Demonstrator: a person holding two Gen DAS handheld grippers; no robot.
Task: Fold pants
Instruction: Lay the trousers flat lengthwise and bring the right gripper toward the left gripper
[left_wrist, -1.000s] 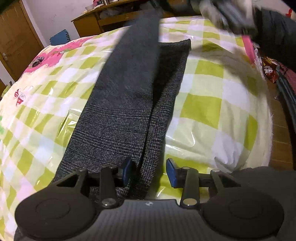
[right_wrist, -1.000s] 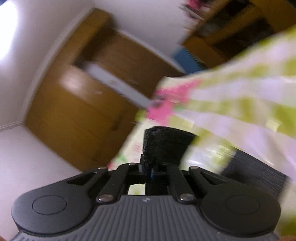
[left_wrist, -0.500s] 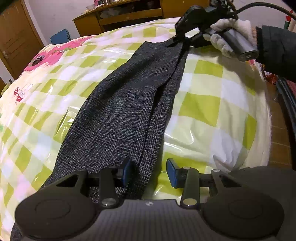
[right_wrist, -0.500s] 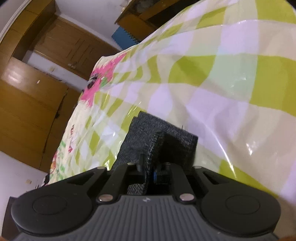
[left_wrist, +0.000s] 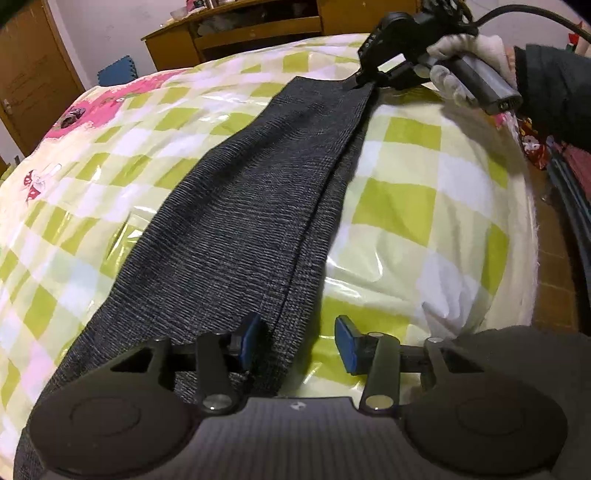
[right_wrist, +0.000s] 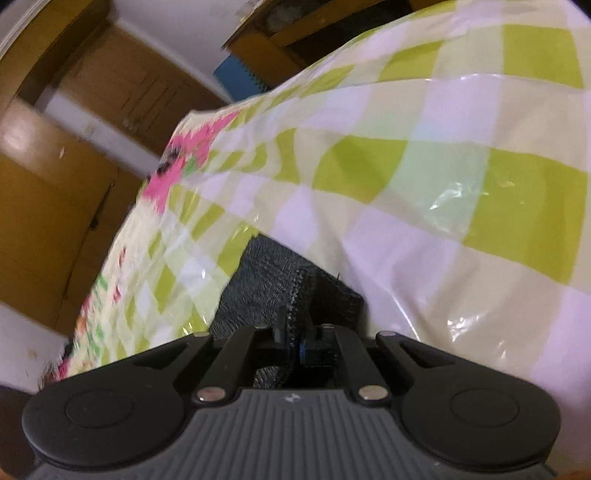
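1. The right gripper (right_wrist: 295, 341), clamped on the pants' (left_wrist: 258, 206) far end, has lowered it from mid-air onto the bed (left_wrist: 406, 206).
2. The left gripper (left_wrist: 295, 341) has just widened slightly; its blue pads straddle the near edge without pressing.
3. Pants lie lengthwise on the green-checked, plastic-covered quilt.
4. Far: wooden desk (left_wrist: 258, 29), door (left_wrist: 33, 74).

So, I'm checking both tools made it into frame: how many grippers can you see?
2. The left gripper sits at the near end of the pants, jaws open. The right gripper is at the far end, shut on the pants' far edge.
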